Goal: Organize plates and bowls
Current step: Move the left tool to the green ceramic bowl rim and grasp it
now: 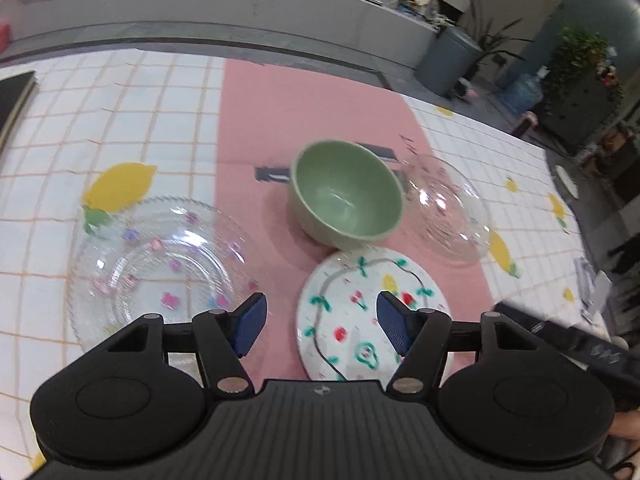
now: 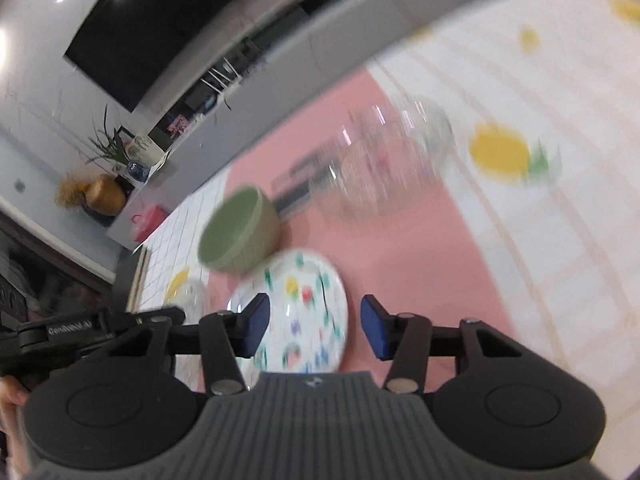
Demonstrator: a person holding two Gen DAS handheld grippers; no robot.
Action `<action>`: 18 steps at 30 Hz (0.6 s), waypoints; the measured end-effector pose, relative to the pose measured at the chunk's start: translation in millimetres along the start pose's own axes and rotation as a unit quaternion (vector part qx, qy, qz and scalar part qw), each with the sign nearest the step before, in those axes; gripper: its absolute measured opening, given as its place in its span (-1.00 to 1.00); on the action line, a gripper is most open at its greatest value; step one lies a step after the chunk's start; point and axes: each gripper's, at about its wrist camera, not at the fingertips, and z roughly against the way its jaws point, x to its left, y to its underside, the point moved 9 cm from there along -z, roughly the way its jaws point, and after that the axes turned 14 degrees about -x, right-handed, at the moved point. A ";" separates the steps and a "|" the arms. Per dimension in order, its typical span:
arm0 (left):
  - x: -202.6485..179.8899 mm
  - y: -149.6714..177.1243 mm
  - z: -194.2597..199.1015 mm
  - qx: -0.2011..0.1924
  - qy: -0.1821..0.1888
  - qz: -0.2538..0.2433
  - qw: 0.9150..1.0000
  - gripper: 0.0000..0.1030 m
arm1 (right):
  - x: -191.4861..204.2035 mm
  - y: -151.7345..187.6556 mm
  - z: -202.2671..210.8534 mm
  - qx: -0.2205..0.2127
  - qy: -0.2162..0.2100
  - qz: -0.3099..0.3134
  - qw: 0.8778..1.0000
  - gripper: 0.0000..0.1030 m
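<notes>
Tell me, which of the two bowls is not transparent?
The green bowl on the pink runner is opaque. The other, the clear glass bowl beside it, lets the cloth show through.

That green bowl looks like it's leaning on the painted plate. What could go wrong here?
The green bowl sits tilted on the rim of the painted plate, so moving that plate could tip it. The clear glass bowl beside it might get knocked. Both grippers, left and right, hover over one plate and could collide.
</notes>
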 end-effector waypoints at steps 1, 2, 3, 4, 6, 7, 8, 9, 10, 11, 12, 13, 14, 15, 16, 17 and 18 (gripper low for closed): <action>2.7 -2.0 -0.8 0.005 -0.013 0.004 1.000 0.44 | 10.1 -10.2 -0.7 -0.010 -0.008 0.022 1.000 -0.04; 6.0 -4.5 -2.3 0.010 -0.027 0.010 1.000 0.44 | 20.5 -17.4 -2.5 -0.015 -0.017 0.042 0.999 -0.04; 8.0 -8.6 -2.8 0.007 -0.034 0.016 0.999 0.44 | 28.5 -21.6 -6.2 -0.013 -0.019 0.057 0.998 -0.04; 8.3 -13.8 -3.2 0.001 -0.034 0.017 0.999 0.44 | 34.1 -24.0 -11.9 -0.006 -0.016 0.066 0.998 -0.04; 8.7 -24.3 -5.6 -0.009 -0.040 0.022 0.999 0.44 | 41.5 -25.8 -27.0 0.009 -0.013 0.073 0.997 -0.06; 9.3 -28.8 -7.9 -0.013 -0.047 0.027 0.998 0.44 | 45.8 -25.3 -35.1 0.012 -0.013 0.081 0.997 -0.08; 10.0 -32.5 -11.1 -0.013 -0.055 0.032 0.998 0.44 | 49.5 -24.6 -44.3 0.015 -0.012 0.096 0.995 -0.17; 10.4 -35.0 -14.7 -0.005 -0.062 0.032 0.998 0.44 | 52.3 -22.7 -54.3 0.018 -0.006 0.114 0.993 -0.20; 10.0 -37.8 -17.9 0.001 -0.064 0.031 0.997 0.44 | 52.4 -20.3 -64.5 0.022 0.004 0.129 0.991 -0.27; 10.0 -41.2 -20.3 -0.002 -0.064 0.035 0.997 0.44 | 51.7 -18.3 -73.8 0.024 0.012 0.131 0.991 -0.32; 10.4 -45.0 -22.4 -0.007 -0.065 0.041 0.997 0.44 | 48.5 -14.4 -82.2 0.030 0.014 0.124 0.992 -0.32; 10.4 -48.1 -25.3 -0.011 -0.065 0.046 0.997 0.44 | 45.3 -11.0 -89.8 0.039 0.013 0.109 0.993 -0.32; 9.7 -51.0 -28.8 -0.015 -0.060 0.049 0.997 0.44 | 42.5 -7.5 -96.1 0.048 0.011 0.091 0.995 -0.33; 7.8 -53.1 -32.5 -0.020 -0.050 0.048 0.997 0.44 | 41.1 -4.4 -100.9 0.055 0.002 0.074 0.996 -0.33; 7.2 -54.2 -37.0 -0.023 -0.042 0.048 0.998 0.44 | 42.6 -2.4 -104.8 0.057 -0.010 0.062 0.996 -0.34; 6.9 -54.0 -41.5 -0.023 -0.040 0.051 0.998 0.44 | 42.9 -1.3 -107.6 0.056 -0.017 0.057 0.997 -0.36; 8.3 -53.0 -46.6 -0.020 -0.042 0.056 0.997 0.41 | 43.6 -0.8 -110.3 0.054 -0.016 0.058 0.997 -0.36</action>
